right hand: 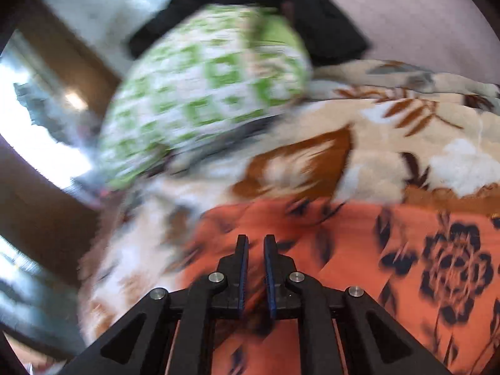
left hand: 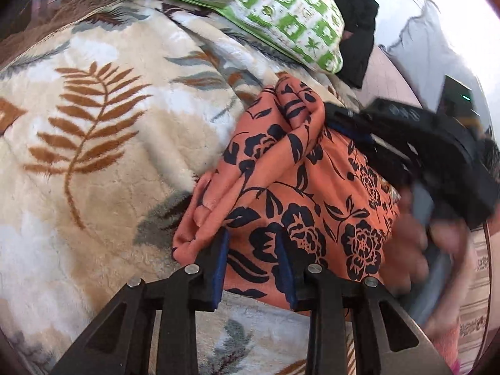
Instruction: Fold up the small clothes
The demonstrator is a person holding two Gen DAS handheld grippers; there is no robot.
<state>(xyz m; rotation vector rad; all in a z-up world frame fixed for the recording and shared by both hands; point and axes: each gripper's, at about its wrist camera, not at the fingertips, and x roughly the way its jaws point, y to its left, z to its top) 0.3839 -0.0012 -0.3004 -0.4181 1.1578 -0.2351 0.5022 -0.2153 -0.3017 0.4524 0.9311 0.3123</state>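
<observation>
While our left gripper (left hand: pixel 254 259) pinches the orange floral garment (left hand: pixel 312 193) on the leaf-print blanket (left hand: pixel 93 125), the right gripper (right hand: pixel 256 268) (jaws nearly together, grip unclear) should draw its edge over evenly, keeping tension.

One orange garment with dark flowers (left hand: pixel 312 193) lies on one cream blanket with leaf patterns (left hand: pixel 103 143); one green-and-white pillow (left hand: pixel 281 12) sits at the far end; one black cloth (left hand: pixel 359 31) lies beside the pillow. Two grippers are in view, the left gripper (left hand: pixel 254 240) and the right gripper (right hand: pixel 256 247); each has two fingers; one hand (left hand: pixel 415 250) shows, blurred.
</observation>
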